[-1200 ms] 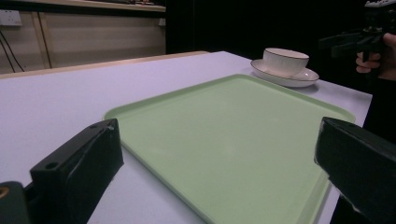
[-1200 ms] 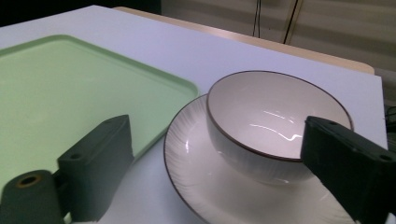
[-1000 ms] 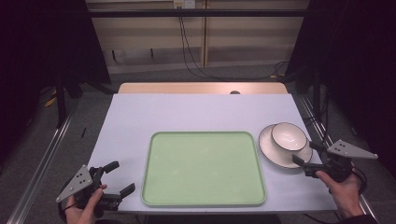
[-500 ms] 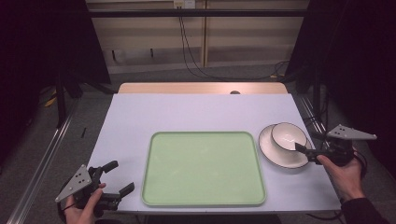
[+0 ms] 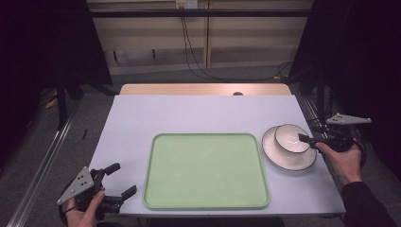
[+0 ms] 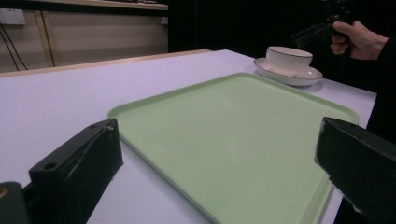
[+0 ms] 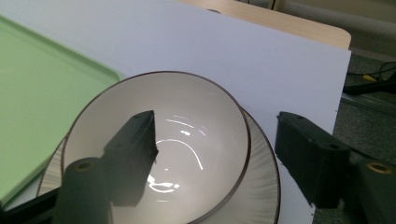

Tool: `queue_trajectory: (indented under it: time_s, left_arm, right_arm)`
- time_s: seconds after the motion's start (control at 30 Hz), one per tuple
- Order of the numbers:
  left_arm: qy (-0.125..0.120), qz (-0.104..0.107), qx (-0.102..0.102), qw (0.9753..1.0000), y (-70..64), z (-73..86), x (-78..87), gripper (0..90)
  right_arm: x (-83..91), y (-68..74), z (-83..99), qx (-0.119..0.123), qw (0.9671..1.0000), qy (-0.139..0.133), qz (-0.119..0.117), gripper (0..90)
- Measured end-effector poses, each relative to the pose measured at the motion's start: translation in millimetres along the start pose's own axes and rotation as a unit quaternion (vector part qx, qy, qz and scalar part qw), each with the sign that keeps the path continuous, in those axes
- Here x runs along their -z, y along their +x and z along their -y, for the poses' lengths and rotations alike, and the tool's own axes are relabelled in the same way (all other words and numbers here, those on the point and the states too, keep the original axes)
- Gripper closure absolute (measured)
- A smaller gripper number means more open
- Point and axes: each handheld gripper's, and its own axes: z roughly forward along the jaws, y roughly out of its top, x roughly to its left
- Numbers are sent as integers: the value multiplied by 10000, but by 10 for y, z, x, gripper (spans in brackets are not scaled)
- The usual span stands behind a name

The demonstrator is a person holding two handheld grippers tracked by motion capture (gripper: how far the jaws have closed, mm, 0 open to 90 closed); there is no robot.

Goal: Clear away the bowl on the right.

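Right gripper view: we saw our right gripper (image 7: pixel 212 154), jaws apart, straddling the white dark-rimmed ceramic bowl's (image 7: pixel 187 116) rim; left gripper (image 5: pixel 120 180) gaped.

No legible text, labels, brands or numbers anywhere. Tray (image 5: pixel 206 170), bowl (image 5: pixel 292 138), plate (image 5: pixel 288 154) and table (image 5: pixel 198 113) are unmarked. Far wall outlet (image 5: pixel 186 4) too small to read.
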Motion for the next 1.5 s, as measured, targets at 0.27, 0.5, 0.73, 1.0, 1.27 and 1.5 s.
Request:
queue_trajectory:
  time_s: [0.27, 0.5, 0.73, 1.0, 1.27, 1.5]
  left_arm:
    - [57, -17, -16, 10000, 5, 3, 3, 6]
    - [75, -6, -60, 10000, 8, 2, 1, 6]
    - [82, -2, -33, 10000, 5, 5, -2, 6]
    - [84, -4, -43, 10000, 7, 6, -4, 6]
    - [106, 16, -56, 9999, 7, 10, -1, 6]
    - [126, 31, -92, 9999, 10, 8, 2, 6]
  right_arm:
    - [-152, -89, -9, -134, 9994, 303, -85, 332]
    - [-222, -137, 66, -168, 9986, 486, -115, 417]
    - [-268, -165, 97, -242, 9976, 637, -140, 476]
    - [-363, -162, 120, -415, 9935, 1045, -177, 559]
    - [-387, -137, 94, -402, 9925, 1152, -93, 692]
    - [-375, -150, 91, -420, 9917, 1215, -13, 793]
